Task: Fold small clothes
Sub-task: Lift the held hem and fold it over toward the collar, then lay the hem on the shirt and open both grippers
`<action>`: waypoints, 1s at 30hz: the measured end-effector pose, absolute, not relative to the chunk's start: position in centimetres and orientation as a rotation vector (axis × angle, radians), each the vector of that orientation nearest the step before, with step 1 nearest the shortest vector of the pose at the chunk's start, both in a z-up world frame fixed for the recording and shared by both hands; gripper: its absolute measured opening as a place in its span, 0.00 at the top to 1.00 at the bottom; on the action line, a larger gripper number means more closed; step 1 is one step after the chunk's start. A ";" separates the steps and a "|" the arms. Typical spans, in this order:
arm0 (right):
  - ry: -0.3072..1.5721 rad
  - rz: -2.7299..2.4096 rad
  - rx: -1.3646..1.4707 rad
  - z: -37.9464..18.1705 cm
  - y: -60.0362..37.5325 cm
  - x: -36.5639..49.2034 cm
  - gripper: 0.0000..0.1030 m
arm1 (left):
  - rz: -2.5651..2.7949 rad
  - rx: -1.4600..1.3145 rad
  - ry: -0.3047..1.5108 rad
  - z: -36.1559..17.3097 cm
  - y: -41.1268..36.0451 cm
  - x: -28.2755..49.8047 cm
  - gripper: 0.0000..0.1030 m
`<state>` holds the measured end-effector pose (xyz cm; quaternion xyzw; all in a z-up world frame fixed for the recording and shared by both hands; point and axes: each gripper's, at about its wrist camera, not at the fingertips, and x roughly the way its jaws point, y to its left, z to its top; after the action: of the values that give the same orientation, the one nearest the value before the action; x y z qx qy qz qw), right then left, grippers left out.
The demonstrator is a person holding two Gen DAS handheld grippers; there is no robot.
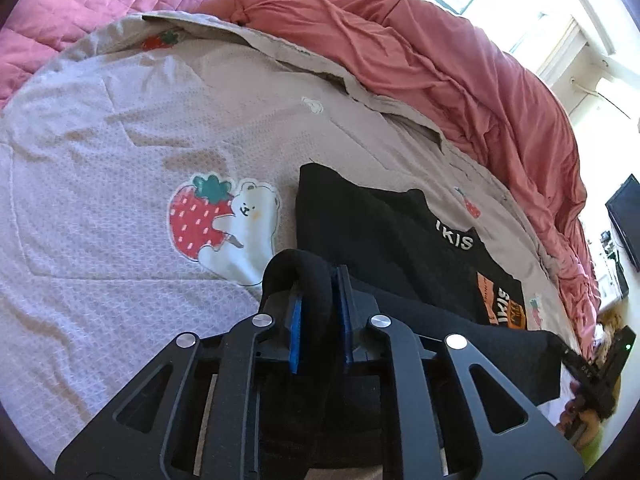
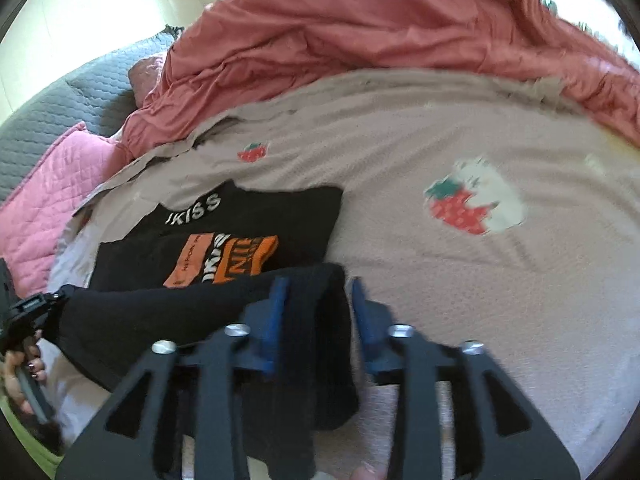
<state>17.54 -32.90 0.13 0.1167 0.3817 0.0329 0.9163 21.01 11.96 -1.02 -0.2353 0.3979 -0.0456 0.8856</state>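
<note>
I see my left gripper (image 1: 320,300) clamping the black shirt's (image 1: 384,232) hem; my right gripper (image 2: 316,308), at its 3 o'clock, stands apart around it.

Beige strawberry-bear bedspread (image 1: 120,140) is covering the bed. Crumpled red duvet (image 1: 460,80) is lying along its far edge, pink quilted pillow (image 1: 80,4) sitting beside.

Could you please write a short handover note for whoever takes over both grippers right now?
Left gripper: fingers pinch the folded hem edge of the black T-shirt.
Right gripper: fingers parted, the other end of that hem loose between them, no visible pinch on it.
Shirt lies print-up on the strawberry bedspread, beside the red duvet.
Done: bottom edge brought up over the lower part, near the orange print.
Left: release, smooth the fold, fold the shirt smaller.
</note>
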 end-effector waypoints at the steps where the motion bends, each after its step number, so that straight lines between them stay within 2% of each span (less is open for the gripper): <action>1: 0.769 0.064 0.231 0.6 -32.9 17.1 0.65 | -0.100 -0.493 0.822 -0.9 12.0 20.8 0.87; 3: 0.737 0.085 0.192 1.6 -32.2 15.7 0.65 | -0.096 -0.502 0.804 -0.4 12.2 20.0 0.73; 4: 0.726 0.102 0.162 1.9 -31.4 14.8 0.63 | -0.086 -0.498 0.795 -0.1 12.2 19.7 0.63; 5: 0.721 0.127 0.134 2.2 -30.6 14.1 0.62 | -0.074 -0.490 0.784 0.2 12.2 19.4 0.61; 9: 0.716 0.262 -0.055 1.9 -25.2 11.0 0.57 | -0.024 -0.416 0.748 1.1 11.7 18.6 0.61; 11: 0.714 0.330 -0.168 1.4 -22.2 9.6 0.57 | -0.020 -0.392 0.726 1.6 11.4 17.8 0.55; 14: 0.718 0.403 -0.264 0.5 -19.0 8.9 0.44 | -0.018 -0.353 0.711 1.9 11.0 16.3 0.51; 17: 0.726 0.438 -0.350 -0.2 -16.7 8.9 0.43 | -0.020 -0.338 0.724 1.5 10.9 15.4 0.47; 19: 0.733 0.456 -0.415 -0.6 -15.4 9.1 0.34 | -0.018 -0.339 0.740 1.2 10.9 15.4 0.46; 22: 0.732 0.463 -0.547 -1.7 -13.5 8.9 0.28 | -0.008 -0.343 0.748 0.8 11.1 15.6 0.46; 26: 0.726 0.388 -0.746 -4.2 -11.5 9.3 0.28 | 0.002 -0.351 0.744 0.8 11.4 15.6 0.46; 27: 0.722 0.369 -0.782 -4.8 -11.3 9.5 0.29 | 0.006 -0.352 0.742 0.8 11.5 15.5 0.45; 28: 0.708 0.367 -0.797 -5.2 -11.2 9.6 0.37 | 0.010 -0.355 0.740 0.8 11.7 15.5 0.45; 29: 0.694 0.380 -0.800 -5.3 -11.1 9.5 0.49 | 0.015 -0.364 0.738 0.8 11.9 15.5 0.45; 30: 0.695 0.392 -0.797 -5.3 -11.1 9.6 0.74 | 0.017 -0.368 0.737 0.8 12.0 15.5 0.45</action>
<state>9.59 -11.06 -5.26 -0.3776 0.3293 0.1857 0.8453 15.46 12.02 0.78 -0.1788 0.3580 0.0085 0.9164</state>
